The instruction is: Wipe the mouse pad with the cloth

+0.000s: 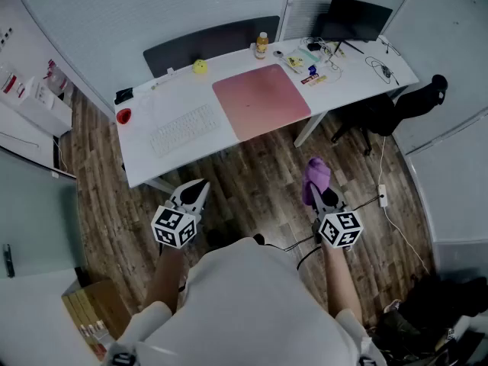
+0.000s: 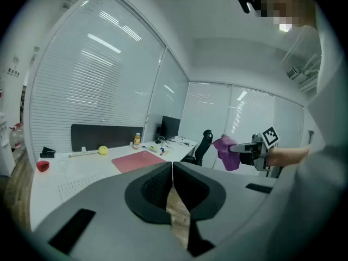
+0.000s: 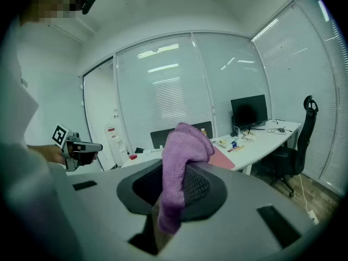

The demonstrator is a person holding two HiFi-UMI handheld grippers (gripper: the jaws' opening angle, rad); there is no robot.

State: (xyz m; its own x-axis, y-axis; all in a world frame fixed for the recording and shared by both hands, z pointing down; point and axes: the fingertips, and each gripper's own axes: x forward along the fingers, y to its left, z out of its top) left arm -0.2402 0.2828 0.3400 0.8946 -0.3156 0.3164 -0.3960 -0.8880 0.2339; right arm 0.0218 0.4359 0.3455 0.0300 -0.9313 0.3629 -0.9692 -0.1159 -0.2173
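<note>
A pink mouse pad [image 1: 261, 100] lies on the white desk [image 1: 191, 147], right of a white keyboard [image 1: 184, 129]. My right gripper [image 1: 322, 195] hangs over the floor in front of the desk, shut on a purple cloth [image 1: 316, 177] that bunches above its jaws and drapes down between them [image 3: 176, 167]. My left gripper [image 1: 193, 193] is level with it to the left, shut and empty, its jaws touching [image 2: 172, 170]. From the left gripper view the mouse pad [image 2: 138, 160] and the cloth [image 2: 228, 151] both show ahead.
On the desk stand a yellow ball [image 1: 200, 67], a small bottle [image 1: 261, 45], a red cup [image 1: 123, 116], a monitor [image 1: 354, 19] and cables. A black office chair [image 1: 404, 105] is at the right. White cabinets [image 1: 27, 101] line the left wall. A cardboard box [image 1: 88, 311] sits on the floor.
</note>
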